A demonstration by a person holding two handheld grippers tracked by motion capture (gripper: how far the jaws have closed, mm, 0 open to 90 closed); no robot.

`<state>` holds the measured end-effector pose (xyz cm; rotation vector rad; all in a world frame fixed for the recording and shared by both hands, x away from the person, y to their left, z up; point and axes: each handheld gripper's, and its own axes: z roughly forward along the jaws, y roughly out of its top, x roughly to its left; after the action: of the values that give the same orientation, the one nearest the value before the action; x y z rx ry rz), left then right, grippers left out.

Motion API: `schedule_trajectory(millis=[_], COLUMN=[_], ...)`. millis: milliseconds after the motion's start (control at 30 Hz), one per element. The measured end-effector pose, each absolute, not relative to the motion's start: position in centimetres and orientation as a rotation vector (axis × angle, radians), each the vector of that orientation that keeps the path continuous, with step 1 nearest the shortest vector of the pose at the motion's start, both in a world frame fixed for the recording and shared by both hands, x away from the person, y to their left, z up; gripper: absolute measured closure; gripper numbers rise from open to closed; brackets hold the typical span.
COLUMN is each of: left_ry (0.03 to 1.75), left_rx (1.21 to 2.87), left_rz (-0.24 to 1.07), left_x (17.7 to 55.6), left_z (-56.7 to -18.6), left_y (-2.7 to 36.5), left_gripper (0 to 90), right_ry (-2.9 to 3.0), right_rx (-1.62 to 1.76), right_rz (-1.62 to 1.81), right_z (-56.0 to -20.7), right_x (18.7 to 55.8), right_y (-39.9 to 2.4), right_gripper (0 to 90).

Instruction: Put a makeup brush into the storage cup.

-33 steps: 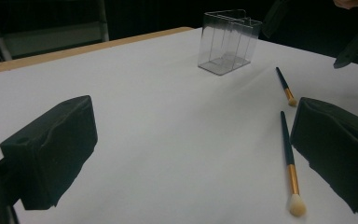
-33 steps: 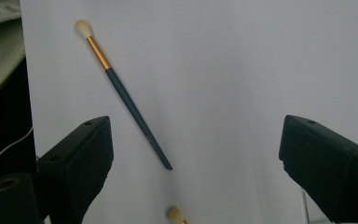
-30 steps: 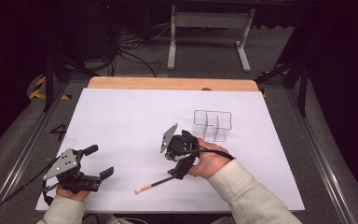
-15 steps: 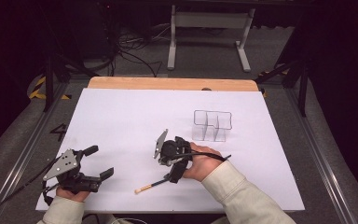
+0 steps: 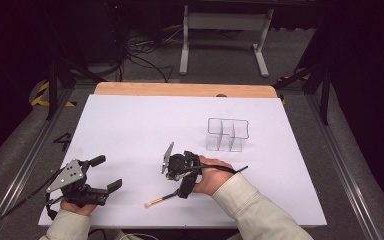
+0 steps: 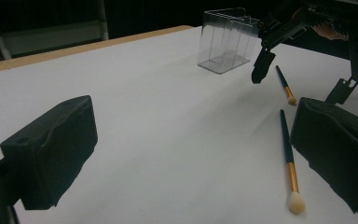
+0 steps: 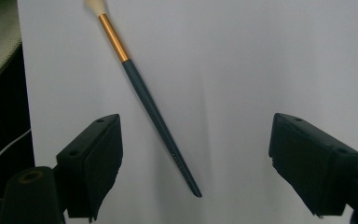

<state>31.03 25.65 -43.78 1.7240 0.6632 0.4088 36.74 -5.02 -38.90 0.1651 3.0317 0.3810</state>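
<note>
A dark-handled brush (image 5: 161, 199) with a gold ferrule and pale bristles lies near the table's front edge. My right gripper (image 5: 179, 184) points down over its handle end. In the right gripper view the brush (image 7: 156, 112) runs between the open jaws of my right gripper (image 7: 196, 127); the jaws have just been closing and the pads stand clear of it. My left gripper (image 5: 105, 173) rests open at the front left, holding nothing. Its own view shows the left gripper (image 6: 196, 116) facing the near brush (image 6: 288, 156), a second brush (image 6: 283, 83) and the right gripper (image 6: 300, 79) beyond.
A clear plastic organizer (image 5: 227, 134) with upright dividers stands on the white sheet (image 5: 145, 125), right of centre, behind my right hand. A strip of wooden table (image 5: 180, 89) shows at the far edge. Cables trail from both grippers.
My right gripper has come down and to the left, toward the brush's handle. The left gripper and the brush have stayed put.
</note>
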Motion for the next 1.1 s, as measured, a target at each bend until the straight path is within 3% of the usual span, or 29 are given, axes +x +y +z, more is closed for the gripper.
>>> schedule_trajectory(millis=[567,1100], left_ry=[0.660,0.661], left_rx=[1.729,1.728], left_rz=[0.411,0.409], left_x=[31.1,31.1], left_z=[-43.8,-43.8], left_y=[25.7,25.6], left_gripper=[1.4,1.5], right_ry=[3.068,3.077], right_rx=[0.158,0.136], right_rz=[0.361,0.298], right_z=[-40.5,-41.1], right_x=[36.6,36.4], right_y=[-4.6,-4.1], right_gripper=[20.6,31.0])
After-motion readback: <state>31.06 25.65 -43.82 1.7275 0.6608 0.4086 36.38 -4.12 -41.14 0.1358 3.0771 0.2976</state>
